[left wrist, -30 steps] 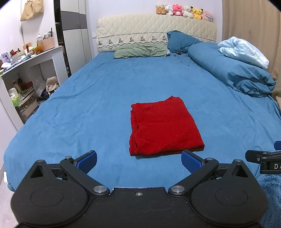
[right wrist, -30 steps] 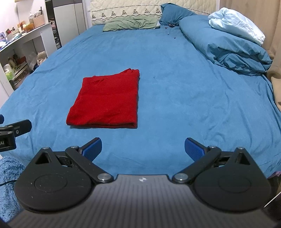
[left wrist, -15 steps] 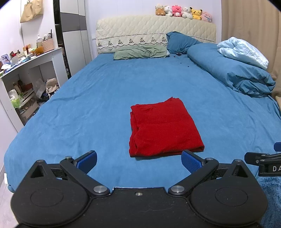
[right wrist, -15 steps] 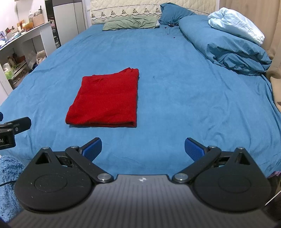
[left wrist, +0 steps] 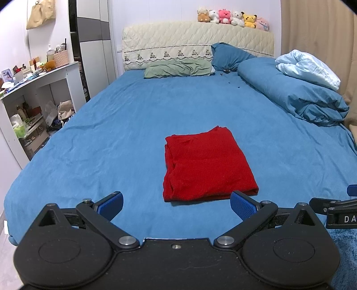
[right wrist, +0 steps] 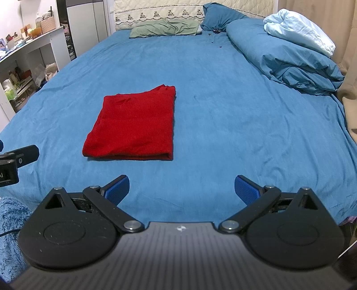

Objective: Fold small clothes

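Note:
A red garment (left wrist: 206, 165) lies folded into a flat rectangle on the blue bed sheet (left wrist: 133, 125), near the foot of the bed. It also shows in the right wrist view (right wrist: 133, 127), left of centre. My left gripper (left wrist: 176, 206) is open and empty, held back just short of the garment's near edge. My right gripper (right wrist: 181, 189) is open and empty, to the right of the garment and nearer the bed's foot. Neither gripper touches the cloth.
A rolled blue duvet (left wrist: 296, 96) with a pale blue blanket (left wrist: 308, 68) lies along the bed's right side. Pillows (left wrist: 178, 70) and a headboard with plush toys (left wrist: 232, 16) are at the far end. A cluttered white shelf (left wrist: 33, 89) stands left.
Both grippers have drawn back very slightly from the bed. The garment has not moved, and both grippers stay open.

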Tool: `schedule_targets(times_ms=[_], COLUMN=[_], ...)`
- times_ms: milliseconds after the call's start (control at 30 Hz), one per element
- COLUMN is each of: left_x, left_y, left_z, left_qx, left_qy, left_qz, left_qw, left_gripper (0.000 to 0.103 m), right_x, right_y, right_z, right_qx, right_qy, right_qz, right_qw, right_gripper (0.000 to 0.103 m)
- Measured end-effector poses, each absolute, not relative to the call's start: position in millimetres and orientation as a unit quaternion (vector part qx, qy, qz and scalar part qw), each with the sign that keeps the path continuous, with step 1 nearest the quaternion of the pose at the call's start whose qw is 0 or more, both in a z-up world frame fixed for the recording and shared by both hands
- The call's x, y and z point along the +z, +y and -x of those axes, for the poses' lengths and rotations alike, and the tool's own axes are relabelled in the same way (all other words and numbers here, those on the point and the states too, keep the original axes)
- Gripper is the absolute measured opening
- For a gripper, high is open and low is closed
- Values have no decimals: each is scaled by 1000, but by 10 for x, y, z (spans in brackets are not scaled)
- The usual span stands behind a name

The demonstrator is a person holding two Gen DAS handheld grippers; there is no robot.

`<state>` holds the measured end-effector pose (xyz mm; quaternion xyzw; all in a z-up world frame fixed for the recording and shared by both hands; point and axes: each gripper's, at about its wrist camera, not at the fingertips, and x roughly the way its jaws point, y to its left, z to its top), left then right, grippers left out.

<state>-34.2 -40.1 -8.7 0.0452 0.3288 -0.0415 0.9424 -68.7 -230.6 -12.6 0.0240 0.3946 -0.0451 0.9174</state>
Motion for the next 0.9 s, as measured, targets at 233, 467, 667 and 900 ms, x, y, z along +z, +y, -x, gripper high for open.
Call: schedule_targets(times_ms=[233, 467, 667, 900], left_x=[-92, -91, -99, -132], left_y=[-413, -427, -391, -386], left_z=[345, 371, 336, 263], left_qx=[-42, -38, -43, -56], left_qy=[326, 310, 311, 317], left_qz=[-51, -65, -56, -43], left_qw=[943, 948, 948, 946], left_gripper=[103, 103, 103, 103], right_x=[-126, -126, -127, -121], right_y=[-2304, -2304, -2285, -2252], right_z=[687, 687, 692, 677], right_qx=[-45, -45, -47, -52], right_qy=[395, 394, 394, 395], right_qz=[-24, -24, -25, -26], right_qw=[917, 918, 918, 917], right_gripper=[103, 103, 103, 103])
